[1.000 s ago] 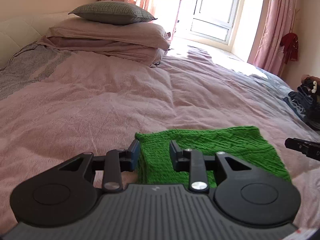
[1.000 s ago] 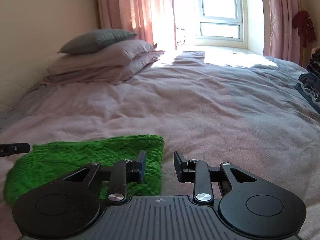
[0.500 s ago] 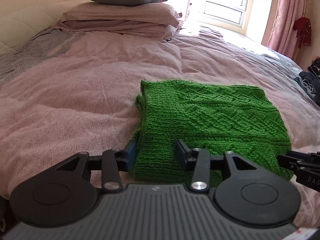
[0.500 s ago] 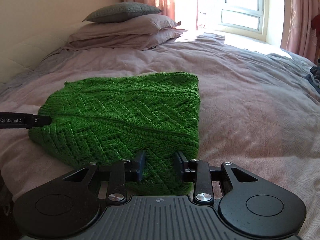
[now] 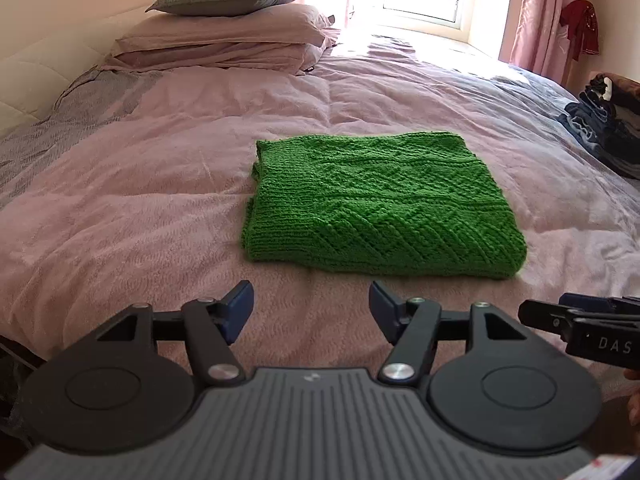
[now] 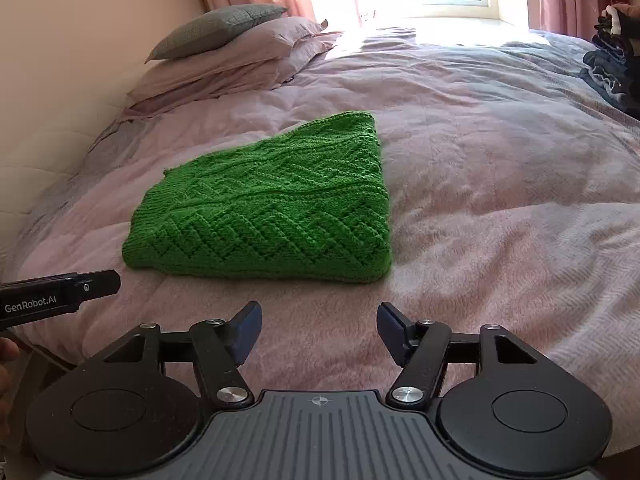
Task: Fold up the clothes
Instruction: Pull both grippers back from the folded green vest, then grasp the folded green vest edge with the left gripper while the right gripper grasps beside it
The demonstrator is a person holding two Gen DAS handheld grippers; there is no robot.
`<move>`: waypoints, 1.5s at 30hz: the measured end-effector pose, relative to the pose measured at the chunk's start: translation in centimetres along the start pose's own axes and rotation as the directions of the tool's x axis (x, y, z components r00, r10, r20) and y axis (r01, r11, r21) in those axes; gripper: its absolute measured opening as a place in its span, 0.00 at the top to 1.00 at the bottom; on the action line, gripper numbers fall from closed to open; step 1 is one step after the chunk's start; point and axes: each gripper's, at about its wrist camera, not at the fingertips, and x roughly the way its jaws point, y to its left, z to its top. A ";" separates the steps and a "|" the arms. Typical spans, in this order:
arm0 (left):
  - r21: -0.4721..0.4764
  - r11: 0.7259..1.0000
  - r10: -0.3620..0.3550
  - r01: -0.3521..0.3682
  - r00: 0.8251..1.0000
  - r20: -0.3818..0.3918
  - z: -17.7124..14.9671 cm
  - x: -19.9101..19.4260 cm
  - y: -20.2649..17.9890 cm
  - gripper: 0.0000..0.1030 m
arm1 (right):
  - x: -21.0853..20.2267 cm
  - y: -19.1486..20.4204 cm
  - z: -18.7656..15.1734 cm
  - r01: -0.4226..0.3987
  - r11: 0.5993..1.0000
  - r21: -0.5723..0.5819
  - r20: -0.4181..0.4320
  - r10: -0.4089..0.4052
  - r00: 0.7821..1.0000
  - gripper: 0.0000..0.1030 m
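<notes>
While both tools sit low in their own frames, the green knitted garment lies folded into a thick rectangle on the pink bedspread, ahead of the fingers and clear of them. In the left wrist view it fills the centre and centre-right, its long axis running across the frame, the near folded edge just above the left gripper. That gripper's jaws are opening, with nothing between them but bedspread. In the right wrist view the garment sits centre-left, its near edge running across the frame above the right gripper, whose jaws are also opening and empty. So the near edge faces both hands: the left gripper lines up with the garment's left corner, the right one with its right corner, neither clearly nearer. A dark clothes pile waits at the right edge. My read: this fold looks finished, and any next reach would go forward over that near edge.
</notes>
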 end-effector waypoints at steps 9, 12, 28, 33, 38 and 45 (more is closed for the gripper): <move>0.038 0.999 -0.024 0.022 0.999 0.035 -1.2 -3.9 -0.7 0.36 | -3.4 1.2 -1.6 0.007 1.000 -0.007 0.026 -0.007 1.000 0.39; 0.043 0.998 -0.035 0.034 0.998 0.042 -1.5 -4.5 -0.7 0.35 | -4.0 1.4 -1.9 0.007 1.000 -0.008 0.026 -0.006 1.000 0.39; 0.034 0.998 -0.051 0.051 0.999 -0.014 -1.8 -1.6 0.0 0.32 | -2.8 0.8 -2.3 0.027 1.000 -0.005 -0.021 -0.027 0.999 0.39; 0.015 0.997 -0.080 0.081 0.995 -0.057 -1.5 1.3 1.3 0.32 | -0.7 -0.9 -2.2 0.051 0.998 0.028 -0.069 -0.049 0.996 0.39; -0.086 0.984 -0.158 0.154 0.986 -0.045 0.2 3.8 4.7 0.32 | 1.4 -2.8 -1.6 0.055 0.997 0.063 -0.098 -0.049 0.994 0.39; -0.288 0.936 -0.221 0.203 0.975 -0.029 4.2 9.6 10.5 0.30 | 4.0 -5.3 2.2 -0.038 0.992 0.122 -0.027 0.041 0.999 0.39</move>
